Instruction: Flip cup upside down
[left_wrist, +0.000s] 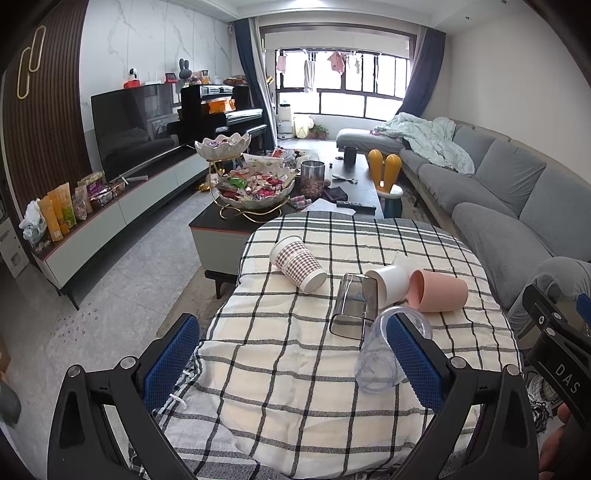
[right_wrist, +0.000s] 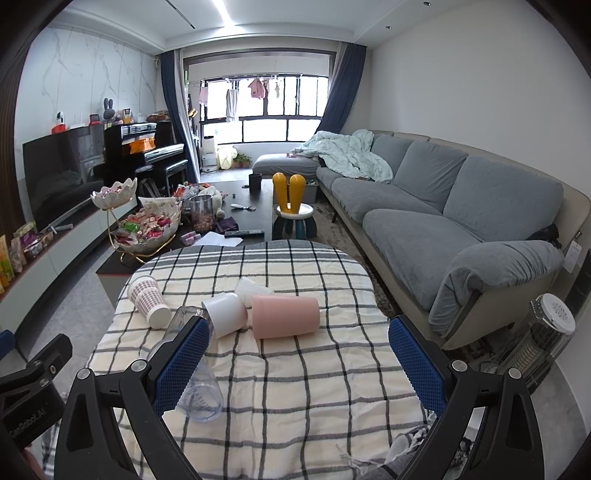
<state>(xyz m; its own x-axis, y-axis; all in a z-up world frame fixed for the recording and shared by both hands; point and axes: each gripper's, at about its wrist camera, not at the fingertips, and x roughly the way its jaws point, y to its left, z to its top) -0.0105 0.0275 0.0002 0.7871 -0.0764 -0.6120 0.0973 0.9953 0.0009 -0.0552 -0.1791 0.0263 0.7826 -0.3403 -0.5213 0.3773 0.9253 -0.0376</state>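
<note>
Several cups lie on their sides on a checked cloth (left_wrist: 295, 362): a houndstooth paper cup (left_wrist: 297, 264) (right_wrist: 147, 301), a white cup (left_wrist: 388, 282) (right_wrist: 225, 314), a pink cup (left_wrist: 437, 290) (right_wrist: 284, 317), a smoky square glass (left_wrist: 352, 304) and a clear bluish plastic cup (left_wrist: 384, 354) (right_wrist: 201, 384). My left gripper (left_wrist: 291, 354) is open and empty, its right finger just in front of the clear cup. My right gripper (right_wrist: 299, 358) is open and empty, its left finger overlapping the clear cup.
A dark coffee table (left_wrist: 221, 221) with a snack bowl stand (left_wrist: 251, 184), jar and remote sits beyond the cloth. A grey sofa (right_wrist: 461, 206) runs along the right. A TV unit (left_wrist: 129, 206) is on the left. A heater (right_wrist: 546, 332) stands at right.
</note>
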